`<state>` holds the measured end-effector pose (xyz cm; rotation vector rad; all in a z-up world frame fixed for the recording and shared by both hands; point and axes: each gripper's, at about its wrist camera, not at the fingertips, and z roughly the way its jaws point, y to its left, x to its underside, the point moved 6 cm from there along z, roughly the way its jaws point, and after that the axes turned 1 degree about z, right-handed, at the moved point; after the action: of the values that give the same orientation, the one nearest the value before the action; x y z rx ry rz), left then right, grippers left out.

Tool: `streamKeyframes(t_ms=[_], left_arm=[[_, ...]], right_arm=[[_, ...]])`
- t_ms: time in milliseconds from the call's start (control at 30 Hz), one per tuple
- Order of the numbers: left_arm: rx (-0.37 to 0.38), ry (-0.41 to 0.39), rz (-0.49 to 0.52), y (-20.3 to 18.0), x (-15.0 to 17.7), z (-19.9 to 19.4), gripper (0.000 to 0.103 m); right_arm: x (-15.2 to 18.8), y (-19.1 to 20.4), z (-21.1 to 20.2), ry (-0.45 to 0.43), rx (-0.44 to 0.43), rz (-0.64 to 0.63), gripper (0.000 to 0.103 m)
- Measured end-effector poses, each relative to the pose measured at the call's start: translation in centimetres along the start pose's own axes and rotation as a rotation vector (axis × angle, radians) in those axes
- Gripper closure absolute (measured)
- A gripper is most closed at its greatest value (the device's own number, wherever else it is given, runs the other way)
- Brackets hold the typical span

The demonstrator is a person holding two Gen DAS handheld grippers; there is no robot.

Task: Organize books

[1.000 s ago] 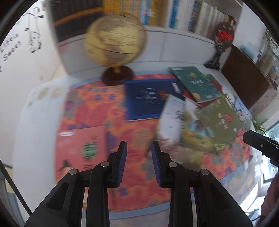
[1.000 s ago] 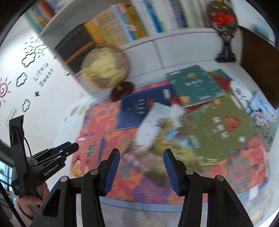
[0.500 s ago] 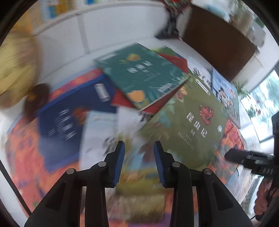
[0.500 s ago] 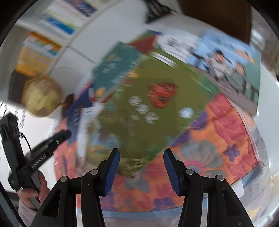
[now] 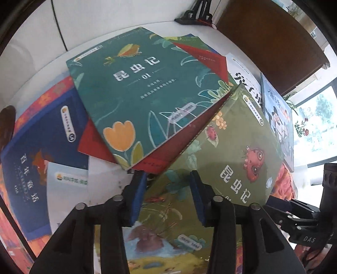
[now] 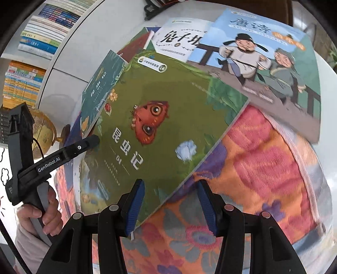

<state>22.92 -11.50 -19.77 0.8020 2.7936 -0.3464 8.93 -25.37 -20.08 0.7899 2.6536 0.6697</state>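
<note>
1. White table point(image 5: 38, 69) under everything, mostly covered by a loud orange and pink floral cloth point(image 6: 263, 168).
2. White shelving point(image 6: 69, 48) runs along the back, with rows of colourful spines point(image 6: 40, 29) packed in the open compartments.
3. A yellowish globe point(image 6: 43, 132) on a dark wood base sits near that shelf.
4. Dark brown wooden cabinet point(image 5: 271, 40) off to one side, and a black stand point(image 5: 195, 14) beside it.
5. Bright daylight through a window point(image 5: 318, 124), with leafy plants and red flowers point(image 5: 301, 126) by it.
</note>
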Motion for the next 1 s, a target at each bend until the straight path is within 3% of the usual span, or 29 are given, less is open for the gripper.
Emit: streamKeyframes(t_ms=[267,467,567,667,733,867,1000], left_arm=[[-0.029,0.011,0.047,-1.3,3.2,-0.6,0.062],[-0.080,0.048,0.084,-2.6,9.2,-1.9,0.062],[-0.031,0.070,0.016,-3.0,14.0,-2.9,0.062],[0.035,0.112,-0.123,-2.7,18.8,-3.6,0.062],[0.062,0.109,-0.162,-2.5,20.6,-4.1,0.062],[0.049,0.113,-0.220,-1.1,21.6,-4.4,0.062],[0.130,0.122,-0.305,0.4,21.3,-3.7,0.062]], right_arm=[[-0.1,0.1,0.1,0.000,-0.023,-0.010,0.045],[0.6,1.1,0.2,0.020,0.033,-0.136,0.045],[1.2,2.1,0.6,0.047,0.013,-0.168,0.044],[2.4,3.4,1.3,0.110,-0.041,-0.222,0.045],[3.8,4.3,1.9,0.163,-0.048,-0.292,0.045],[5.3,4.3,1.9,0.211,-0.055,-0.335,0.045],[6.4,2.3,1.4,0.295,-0.130,-0.290,0.045]])
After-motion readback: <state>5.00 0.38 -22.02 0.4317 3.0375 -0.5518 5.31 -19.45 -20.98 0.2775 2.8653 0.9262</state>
